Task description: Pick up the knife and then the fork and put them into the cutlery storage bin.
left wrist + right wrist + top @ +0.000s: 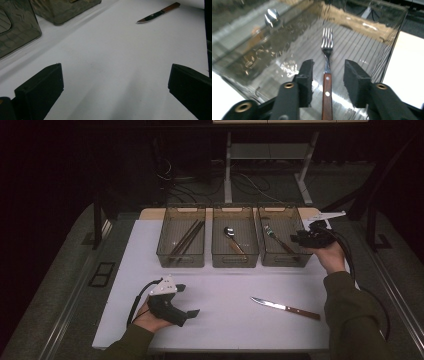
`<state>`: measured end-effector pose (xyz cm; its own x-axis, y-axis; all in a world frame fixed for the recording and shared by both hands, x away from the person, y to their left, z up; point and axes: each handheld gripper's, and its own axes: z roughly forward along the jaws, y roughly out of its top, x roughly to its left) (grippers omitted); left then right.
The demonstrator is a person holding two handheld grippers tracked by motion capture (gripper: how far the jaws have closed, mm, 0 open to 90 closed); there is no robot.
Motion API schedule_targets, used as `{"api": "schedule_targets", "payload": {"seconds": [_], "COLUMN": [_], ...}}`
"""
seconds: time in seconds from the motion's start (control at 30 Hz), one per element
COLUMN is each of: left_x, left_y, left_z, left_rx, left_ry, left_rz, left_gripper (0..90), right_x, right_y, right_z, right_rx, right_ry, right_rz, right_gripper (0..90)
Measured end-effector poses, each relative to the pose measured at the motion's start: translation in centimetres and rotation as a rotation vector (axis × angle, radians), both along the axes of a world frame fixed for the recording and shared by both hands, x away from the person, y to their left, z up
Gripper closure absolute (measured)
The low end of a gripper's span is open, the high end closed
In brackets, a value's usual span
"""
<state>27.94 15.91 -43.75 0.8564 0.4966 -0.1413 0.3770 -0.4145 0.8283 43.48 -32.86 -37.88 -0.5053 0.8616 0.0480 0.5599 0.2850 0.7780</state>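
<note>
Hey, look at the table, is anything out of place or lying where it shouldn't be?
One thing stands out: the knife lies loose on the white mat, at an angle, while the chopsticks, spoon and fork each sit in a bin. Nothing looks spilled or damaged.

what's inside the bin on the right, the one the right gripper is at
A fork with a wooden handle lies in the right bin. The right gripper straddles its handle, jaws apart. The handle's end runs out of frame.
</note>
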Motion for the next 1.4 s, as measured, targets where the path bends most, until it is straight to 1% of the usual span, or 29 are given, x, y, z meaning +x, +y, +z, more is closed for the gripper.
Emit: {"api": "schedule_targets", "payload": {"seconds": [0.07, 0.13, 0.17, 0.33, 0.43, 0.5, 0.57, 0.63, 0.7, 0.73, 0.83, 0.9, 1.07, 1.1, 1.13, 1.17, 1.23, 1.3, 1.33, 1.4], "left_x": [0.0, 0.0, 0.0, 0.1, 0.1, 0.1, 0.1, 0.1, 0.1, 0.1, 0.1, 0.1, 0.0, 0.0, 0.0, 0.0, 0.0, 0.0, 0.0, 0.0], "left_y": [0.0, 0.0, 0.0, 0.1, 0.2, 0.3, 0.3, 0.3, 0.4, 0.4, 0.6, 0.6, 0.4, 0.4, 0.4, 0.4, 0.4, 0.4, 0.3, 0.3], "left_z": [0.0, 0.0, 0.0, 0.0, 0.0, 0.1, 0.1, 0.1, 0.1, 0.1, 0.1, 0.1, 0.0, 0.0, 0.0, 0.0, 0.0, 0.0, 0.0, 0.0], "left_rx": [0.0, 0.0, 0.001, -0.004, -0.004, -0.005, -0.008, -0.005, -0.003, -0.003, -0.001, -0.003, 0.006, 0.009, 0.007, 0.008, 0.011, 0.012, 0.012, 0.011], "left_ry": [0.0, -0.001, 0.0, 0.0, 0.0, 0.0, 0.001, 0.001, 0.001, 0.002, 0.004, 0.003, 0.004, 0.004, 0.005, 0.005, 0.004, 0.005, 0.004, 0.005], "left_rz": [0.0, 0.001, 0.001, 0.002, 0.004, 0.004, 0.003, -0.001, -0.005, -0.004, 0.0, 0.0, -0.006, -0.009, -0.007, -0.007, -0.01, -0.01, -0.012, -0.012], "left_gripper": [0.0, 0.0, 0.0, 0.0, 0.0, 0.0, 0.0, 0.0, 0.0, 0.0, 0.0, 0.0, 0.0, 0.0, 0.0, 0.0, 0.0, 0.0, 0.0, 0.0], "right_x": [-0.5, -1.2, -1.7, -4.1, -5.5, -6.3, -7.0, -7.6, -8.2, -8.4, -9.1, -9.6, -10.7, -11.0, -11.2, -11.4, -11.8, -12.0, -12.2, -12.2], "right_y": [-0.2, -0.3, -0.4, -0.4, -0.4, -0.3, -0.3, -0.2, -0.1, 0.0, 0.3, 0.6, 1.9, 2.2, 2.6, 2.9, 3.6, 4.2, 4.4, 4.8], "right_z": [0.4, 0.8, 1.0, 1.6, 1.7, 1.5, 1.0, 0.4, 0.0, -0.1, -0.4, -0.5, -0.9, -1.0, -1.1, -1.2, -1.4, -1.8, -1.9, -2.2], "right_rx": [0.026, 0.04, 0.053, 0.079, 0.097, 0.09, 0.07, 0.061, 0.034, 0.035, 0.01, 0.001, -0.077, -0.097, -0.121, -0.146, -0.207, -0.263, -0.281, -0.314], "right_ry": [-0.012, -0.031, -0.042, -0.059, -0.06, -0.058, -0.05, -0.042, -0.031, -0.024, -0.004, 0.021, 0.095, 0.125, 0.145, 0.161, 0.211, 0.235, 0.251, 0.268], "right_rz": [0.006, 0.016, 0.026, 0.073, 0.109, 0.131, 0.153, 0.181, 0.203, 0.21, 0.25, 0.291, 0.399, 0.432, 0.46, 0.483, 0.518, 0.553, 0.565, 0.586], "right_gripper": [54.9, 53.5, 52.7, 51.3, 50.8, 50.7, 50.7, 50.7, 50.7, 50.7, 50.5, 49.9, 50.0, 49.9, 50.0, 50.6, 50.7, 50.9, 51.2, 53.2]}}
